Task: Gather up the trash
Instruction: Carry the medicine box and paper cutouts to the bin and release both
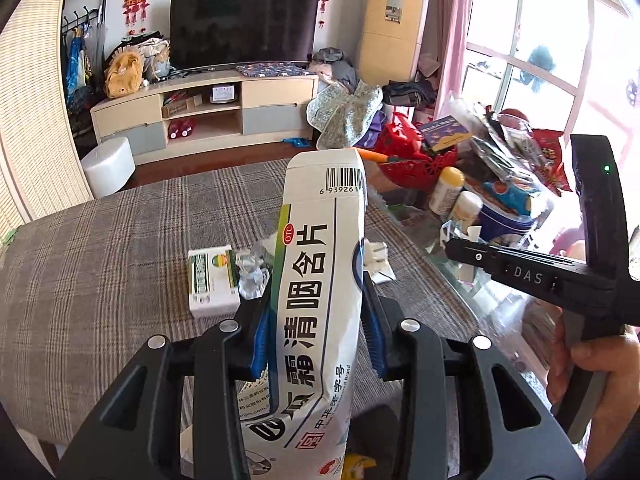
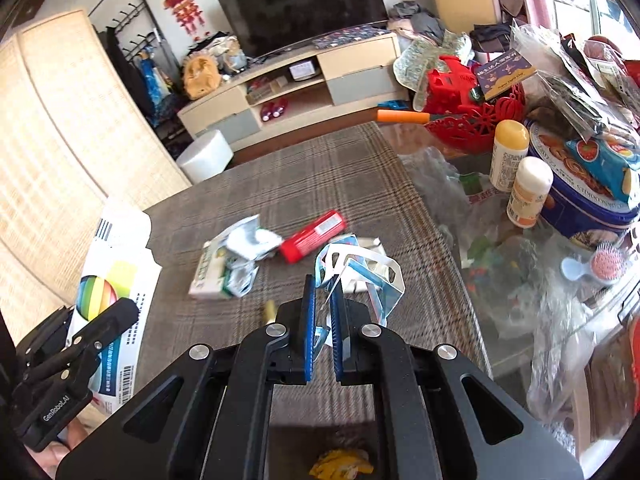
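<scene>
My left gripper is shut on a tall white medicine box with a barcode and Chinese print, held upright above the plaid table; the box also shows at the left of the right wrist view. My right gripper is shut on a clear plastic cut-out packaging piece and lifts it. On the table lie a white and green box, crumpled wrappers, a red tube and a white torn piece.
The plaid tablecloth covers the table. At the right stand two bottles, a blue cookie tin, a red basket, plastic bags and a pink hairbrush. A yellow wrapper lies below. The TV stand is behind.
</scene>
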`<state>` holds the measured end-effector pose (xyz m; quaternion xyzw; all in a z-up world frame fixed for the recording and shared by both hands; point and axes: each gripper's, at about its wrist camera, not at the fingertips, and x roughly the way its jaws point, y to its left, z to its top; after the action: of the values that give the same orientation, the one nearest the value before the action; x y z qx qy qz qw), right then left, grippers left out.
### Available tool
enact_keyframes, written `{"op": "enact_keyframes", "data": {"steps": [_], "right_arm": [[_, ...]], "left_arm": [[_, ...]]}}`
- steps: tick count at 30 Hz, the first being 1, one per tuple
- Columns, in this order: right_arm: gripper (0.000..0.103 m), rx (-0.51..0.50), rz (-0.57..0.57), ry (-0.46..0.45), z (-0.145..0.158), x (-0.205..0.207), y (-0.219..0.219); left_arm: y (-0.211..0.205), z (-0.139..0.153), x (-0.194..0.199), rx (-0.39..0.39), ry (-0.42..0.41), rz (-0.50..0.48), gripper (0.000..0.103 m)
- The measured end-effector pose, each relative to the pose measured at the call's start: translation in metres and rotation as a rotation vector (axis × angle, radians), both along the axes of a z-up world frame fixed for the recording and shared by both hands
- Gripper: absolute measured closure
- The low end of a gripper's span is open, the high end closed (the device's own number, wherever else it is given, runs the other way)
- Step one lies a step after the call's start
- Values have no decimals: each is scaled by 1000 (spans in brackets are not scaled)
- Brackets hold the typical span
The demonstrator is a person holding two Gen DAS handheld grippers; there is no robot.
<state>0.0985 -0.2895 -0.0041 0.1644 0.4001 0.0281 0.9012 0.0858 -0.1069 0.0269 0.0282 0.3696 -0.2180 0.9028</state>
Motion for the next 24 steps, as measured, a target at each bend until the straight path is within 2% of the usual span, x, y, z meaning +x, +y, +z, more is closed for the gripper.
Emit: {"op": "enact_keyframes", "data": {"steps": [5, 11, 17, 24], "right_arm": [[94, 2, 38, 3, 1, -50, 17], [94, 1, 87, 28, -17, -106, 41], [94, -3, 139, 106, -66, -142, 60], [94, 9, 189, 198, -141, -149, 72]], "left_arm": [[14, -5, -55, -21, 20, 5, 67], [28, -47, -114, -36, 109, 24, 67], [38, -109, -146, -39, 221, 45, 67], [27, -178, -155, -48, 313, 22, 67]]}}
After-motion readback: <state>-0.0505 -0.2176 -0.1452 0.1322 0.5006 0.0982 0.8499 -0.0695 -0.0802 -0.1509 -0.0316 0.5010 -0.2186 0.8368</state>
